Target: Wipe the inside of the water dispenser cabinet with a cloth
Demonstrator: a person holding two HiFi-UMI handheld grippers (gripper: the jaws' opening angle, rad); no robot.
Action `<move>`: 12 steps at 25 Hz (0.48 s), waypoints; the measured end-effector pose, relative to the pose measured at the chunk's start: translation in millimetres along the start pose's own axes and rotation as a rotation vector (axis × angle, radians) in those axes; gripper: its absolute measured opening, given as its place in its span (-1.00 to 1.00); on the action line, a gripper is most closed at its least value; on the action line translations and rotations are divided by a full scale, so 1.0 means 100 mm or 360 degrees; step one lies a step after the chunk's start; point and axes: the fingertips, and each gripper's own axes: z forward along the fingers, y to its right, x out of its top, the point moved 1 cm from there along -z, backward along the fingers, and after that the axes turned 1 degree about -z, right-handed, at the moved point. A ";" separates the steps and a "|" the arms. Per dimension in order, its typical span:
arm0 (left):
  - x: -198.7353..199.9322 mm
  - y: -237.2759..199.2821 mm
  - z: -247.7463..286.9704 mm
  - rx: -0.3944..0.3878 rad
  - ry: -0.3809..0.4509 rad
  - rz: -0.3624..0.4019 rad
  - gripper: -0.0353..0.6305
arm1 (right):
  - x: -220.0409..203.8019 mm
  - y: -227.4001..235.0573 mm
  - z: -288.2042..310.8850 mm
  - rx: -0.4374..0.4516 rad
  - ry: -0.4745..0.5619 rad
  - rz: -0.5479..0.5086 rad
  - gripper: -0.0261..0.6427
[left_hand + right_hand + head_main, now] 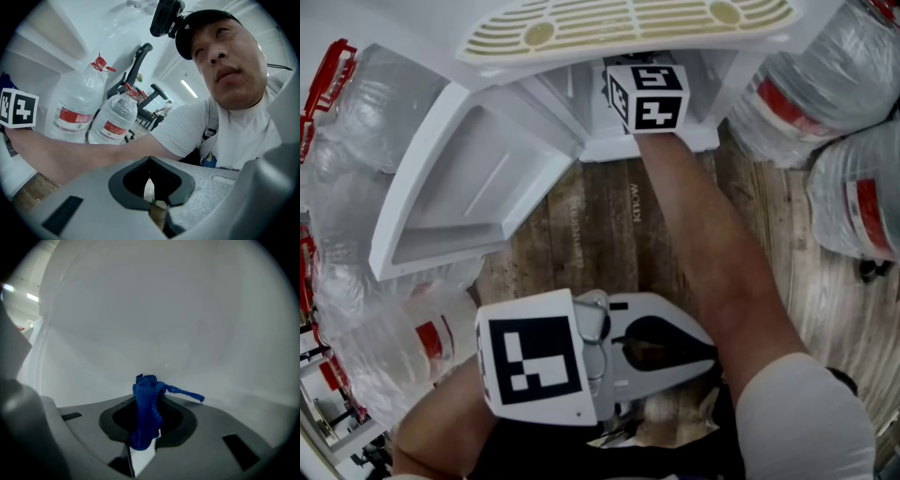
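Observation:
In the head view the white water dispenser (628,23) is seen from above, with its cabinet door (469,178) swung open to the left. My right gripper (647,97) reaches into the cabinet opening; only its marker cube shows there, the jaws are hidden. The right gripper view has that gripper (149,401) shut on a bunched blue cloth (146,404), whose end lies close to the white inner wall (178,324); contact cannot be told. My left gripper (708,352) is held low near my body, shut with nothing in it, and in its own view the gripper (149,161) points up at the person.
Large water bottles with red labels stand to the right of the dispenser (825,84) and to its left (356,234). The left gripper view also takes in two bottles (117,119). A wood-look floor (600,234) lies in front of the cabinet.

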 end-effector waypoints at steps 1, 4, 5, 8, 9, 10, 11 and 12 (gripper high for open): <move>0.00 0.00 -0.01 0.0001 0.0000 -0.0001 -0.88 | -0.11 0.02 0.01 -0.0005 -0.0046 -0.0003 -0.71; 0.00 0.00 -0.02 0.0002 -0.0003 0.0002 -0.88 | -0.44 0.11 0.01 -0.0027 -0.0189 0.0018 -0.71; -0.01 0.00 -0.02 0.0002 -0.0009 0.0006 -0.88 | -0.54 0.13 0.01 -0.0031 -0.0236 0.0023 -0.71; -0.03 0.00 -0.02 -0.0002 -0.0021 0.0017 -0.88 | -0.79 0.15 -0.02 -0.0020 -0.0353 0.0027 -0.71; -0.04 -0.01 -0.02 -0.0001 -0.0024 0.0019 -0.88 | -0.84 0.16 -0.03 -0.0020 -0.0375 0.0030 -0.71; -0.04 -0.01 -0.02 0.0001 -0.0027 0.0021 -0.88 | -0.85 0.16 -0.05 -0.0021 -0.0381 0.0031 -0.71; -0.04 -0.01 -0.03 0.0003 -0.0028 0.0022 -0.88 | -0.82 0.15 -0.06 -0.0018 -0.0369 0.0027 -0.71; -0.04 -0.02 -0.03 0.0004 -0.0028 0.0022 -0.88 | -0.76 0.14 -0.06 -0.0011 -0.0339 0.0016 -0.71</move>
